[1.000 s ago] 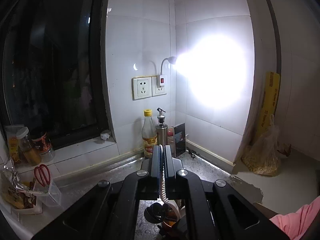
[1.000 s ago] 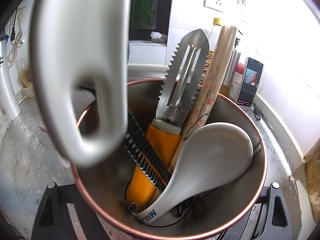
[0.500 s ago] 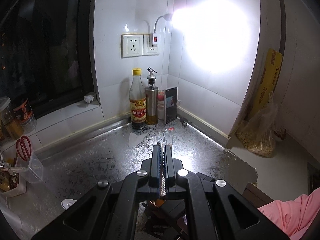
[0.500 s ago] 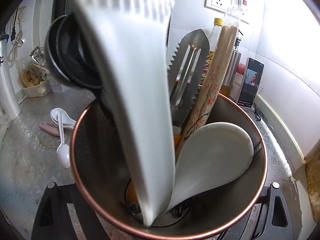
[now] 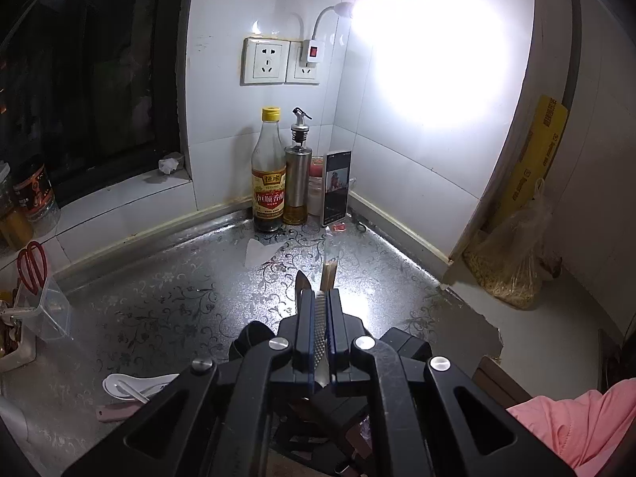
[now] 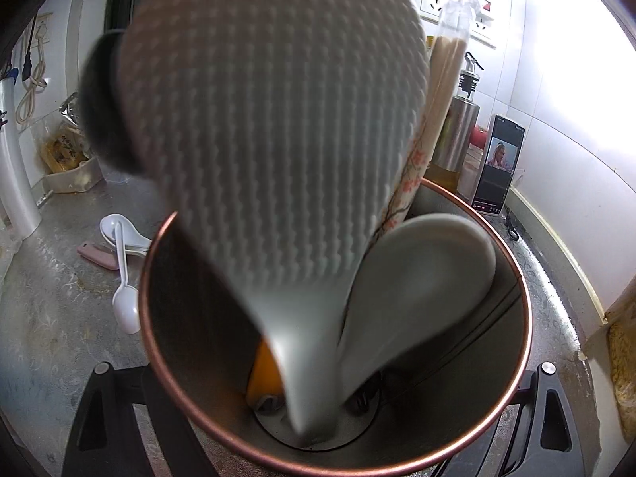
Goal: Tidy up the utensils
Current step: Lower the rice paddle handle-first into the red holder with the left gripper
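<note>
The left gripper is pinching the dimpled rice paddle, handle already down inside the cup the right gripper's spread jaws are hugging, so she's probably wanting to ease it deeper before letting go.

Table: you worked over silver-grey with a dark floral scroll print.
Holder: yours had a copper rim and dull steel walls.
Rice paddle: white, covered in rows of small raised dots.
Chopsticks: pale with pink blossoms.
Soup spoon: plain white.
Vinegar bottle: yellow cap, red-and-gold label.
Scissors: red handles.
Sleeve: pink.
</note>
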The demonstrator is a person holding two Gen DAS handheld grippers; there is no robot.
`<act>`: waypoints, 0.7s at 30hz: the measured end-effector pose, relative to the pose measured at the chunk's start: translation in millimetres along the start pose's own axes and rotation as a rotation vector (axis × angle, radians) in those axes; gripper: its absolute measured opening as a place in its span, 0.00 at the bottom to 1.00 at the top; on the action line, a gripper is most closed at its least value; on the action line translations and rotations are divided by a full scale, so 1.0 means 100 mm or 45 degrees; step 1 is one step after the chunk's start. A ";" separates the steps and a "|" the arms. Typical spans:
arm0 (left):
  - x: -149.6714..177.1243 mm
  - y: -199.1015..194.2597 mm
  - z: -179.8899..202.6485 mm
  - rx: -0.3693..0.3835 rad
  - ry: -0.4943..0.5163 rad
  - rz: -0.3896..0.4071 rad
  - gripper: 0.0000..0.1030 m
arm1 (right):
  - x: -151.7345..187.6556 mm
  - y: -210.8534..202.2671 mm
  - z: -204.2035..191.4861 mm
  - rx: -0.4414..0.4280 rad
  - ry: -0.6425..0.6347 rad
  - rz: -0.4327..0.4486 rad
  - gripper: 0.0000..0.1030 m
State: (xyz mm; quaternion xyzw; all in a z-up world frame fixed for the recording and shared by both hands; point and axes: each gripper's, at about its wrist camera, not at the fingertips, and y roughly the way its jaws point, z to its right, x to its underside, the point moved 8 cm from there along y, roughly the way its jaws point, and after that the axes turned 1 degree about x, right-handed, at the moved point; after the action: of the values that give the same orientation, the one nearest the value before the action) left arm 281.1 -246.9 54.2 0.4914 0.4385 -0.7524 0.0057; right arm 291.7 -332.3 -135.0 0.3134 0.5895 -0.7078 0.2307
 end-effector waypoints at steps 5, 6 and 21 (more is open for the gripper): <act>-0.07 -0.15 -0.09 -0.025 -0.020 0.052 0.04 | 0.00 0.00 0.00 0.001 -0.001 0.000 0.90; -0.09 -0.19 -0.14 -0.036 -0.031 0.063 0.04 | 0.00 0.00 0.00 0.001 -0.001 -0.001 0.90; 0.07 -0.54 -0.95 -0.237 -0.260 0.115 0.54 | 0.00 0.00 0.00 0.000 -0.001 0.000 0.90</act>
State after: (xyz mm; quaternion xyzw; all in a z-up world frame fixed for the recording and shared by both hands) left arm 323.6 -147.9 71.5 0.4289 0.4810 -0.7535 0.1300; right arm 291.3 -332.2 -135.2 0.3132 0.5893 -0.7080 0.2310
